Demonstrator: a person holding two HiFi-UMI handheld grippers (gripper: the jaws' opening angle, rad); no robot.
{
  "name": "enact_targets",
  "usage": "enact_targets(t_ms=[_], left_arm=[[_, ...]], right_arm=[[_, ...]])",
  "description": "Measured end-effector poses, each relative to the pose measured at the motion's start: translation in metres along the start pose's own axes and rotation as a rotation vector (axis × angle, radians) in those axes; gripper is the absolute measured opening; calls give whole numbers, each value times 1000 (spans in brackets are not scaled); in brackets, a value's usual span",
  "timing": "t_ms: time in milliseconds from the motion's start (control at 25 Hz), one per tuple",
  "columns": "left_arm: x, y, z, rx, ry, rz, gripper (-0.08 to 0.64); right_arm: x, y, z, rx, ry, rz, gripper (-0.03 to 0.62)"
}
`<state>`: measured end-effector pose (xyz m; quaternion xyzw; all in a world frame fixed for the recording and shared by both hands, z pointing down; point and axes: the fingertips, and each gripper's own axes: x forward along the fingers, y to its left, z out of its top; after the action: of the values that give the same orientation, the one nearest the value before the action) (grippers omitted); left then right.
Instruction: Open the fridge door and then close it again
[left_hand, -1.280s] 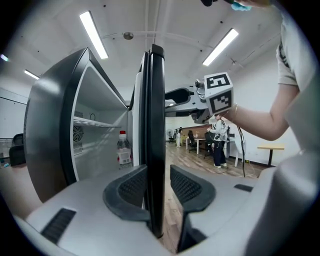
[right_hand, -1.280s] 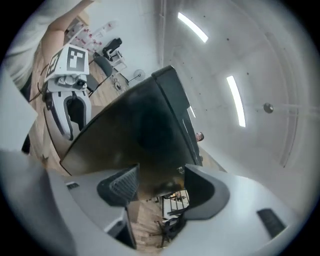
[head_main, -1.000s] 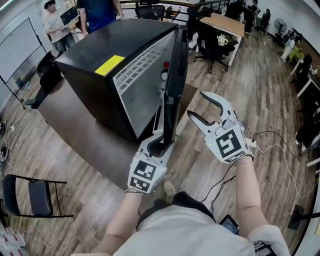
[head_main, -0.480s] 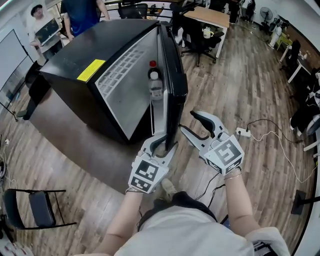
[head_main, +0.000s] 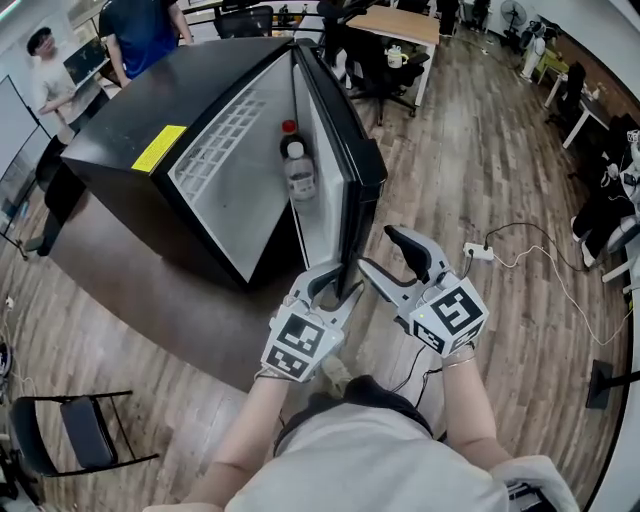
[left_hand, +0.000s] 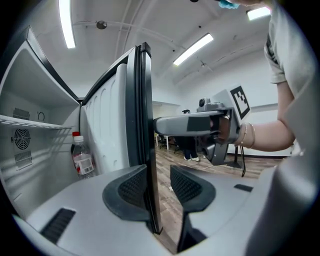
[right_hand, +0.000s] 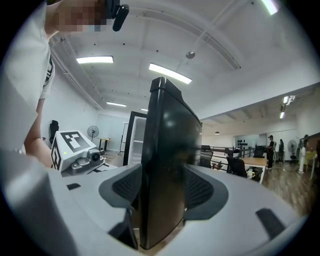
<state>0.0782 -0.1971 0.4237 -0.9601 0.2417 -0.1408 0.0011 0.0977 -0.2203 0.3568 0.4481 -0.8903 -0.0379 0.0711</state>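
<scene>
Room: open-plan office with a grey-brown wood-plank floor (head_main: 490, 150); a light wooden desk (head_main: 405, 25) stands at the far side.
Far left: a person in a white shirt (head_main: 50, 75) and a person in a dark blue top (head_main: 140, 30), both cut off by the frame's edge.
Low left: black folding chair of thin metal tube (head_main: 70, 440), partly cut off.
Surface: dark brown, flat and matte (head_main: 150, 290), carrying the fridge.
Fridge: compact black box-shaped fridge (head_main: 150, 100) with a smooth top and a yellow rectangular label (head_main: 158, 148). It stands upright on the surface. The lining is white, with a white wire shelf (head_main: 215, 140) inside.
Bottle: clear plastic bottle with a red cap (head_main: 298, 170), upright in the door's rack, base hidden.
Door: glossy black fridge door (head_main: 350, 150) with a moulded white inner face. Its long axis is upright. It stands swung partway out, free edge toward the person.
Left hand-held gripper (head_main: 332, 286): grey plastic with ribbed dark pads and a white marker cube. Its jaws stand apart around the door's thin free edge, low down. The edge lies against one pad, with a gap to the other.
Right hand-held gripper (head_main: 377, 250): same build. Its jaws are spread wide and have just been opening. The door's thick black slab stands between the pads; contact is unclear.
Floor, right: white power strip (head_main: 478, 252) with a thin trailing cable.
</scene>
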Motion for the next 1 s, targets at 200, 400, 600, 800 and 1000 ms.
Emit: enact_targets(t_ms=[200,400,600,800,1000], left_arm=[[11,-4,1,2,-3,-63,129],[25,-10,6,-5,-4,-119,129],[36,-13,10,-17,-16,-136,129],[44,-26,12,-39,-24,-158,127],[44,-27,18,-62,-16,-163,127]], right_arm=[[2,-1,-9,70,-26,-57,249],[2,-13,-10,85,-33,-125,223],[6,-20,-6,98,-21,-169,209],[-6,-32,-12,82,-6,-218,178],[-13,-39,-9,92,-21,-214,170]])
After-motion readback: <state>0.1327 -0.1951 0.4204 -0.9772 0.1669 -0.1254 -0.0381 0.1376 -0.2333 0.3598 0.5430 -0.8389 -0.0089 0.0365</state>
